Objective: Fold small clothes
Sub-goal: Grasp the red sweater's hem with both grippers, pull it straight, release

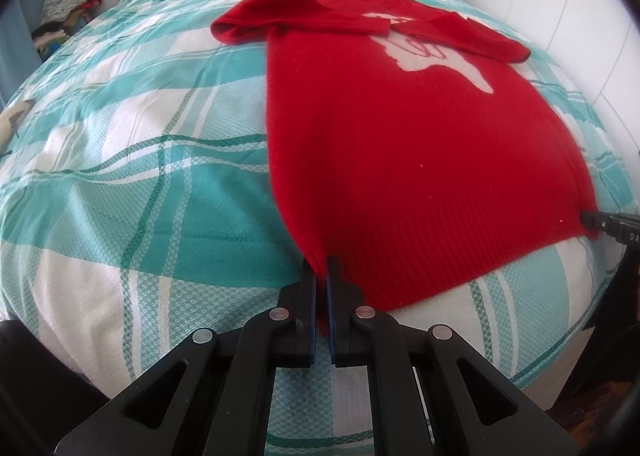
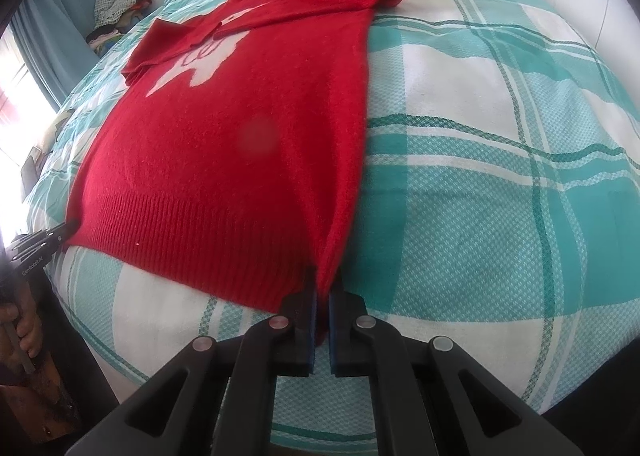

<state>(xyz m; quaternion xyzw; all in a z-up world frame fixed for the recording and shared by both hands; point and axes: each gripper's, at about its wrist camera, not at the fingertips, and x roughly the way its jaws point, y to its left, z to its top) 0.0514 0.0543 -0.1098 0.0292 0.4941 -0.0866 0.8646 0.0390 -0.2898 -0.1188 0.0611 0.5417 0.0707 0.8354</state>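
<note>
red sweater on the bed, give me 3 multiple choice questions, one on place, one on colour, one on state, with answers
1. Where do the left tongs grip the sweater?
A. the collar
B. a bottom hem corner
C. a sleeve cuff

2. What colour is the checked bedspread under it?
A. teal and white
B. yellow and grey
C. plain black

3. How do the right tongs stand?
A. wide open above the bed
B. shut on nothing
C. shut on the sweater's hem

Answers:
1 B, the ribbed hem corner runs between the left tongs.
2 A, teal and white checks show all around the sweater.
3 C, red fabric is pinched between the right tongs at the other hem corner.
</note>
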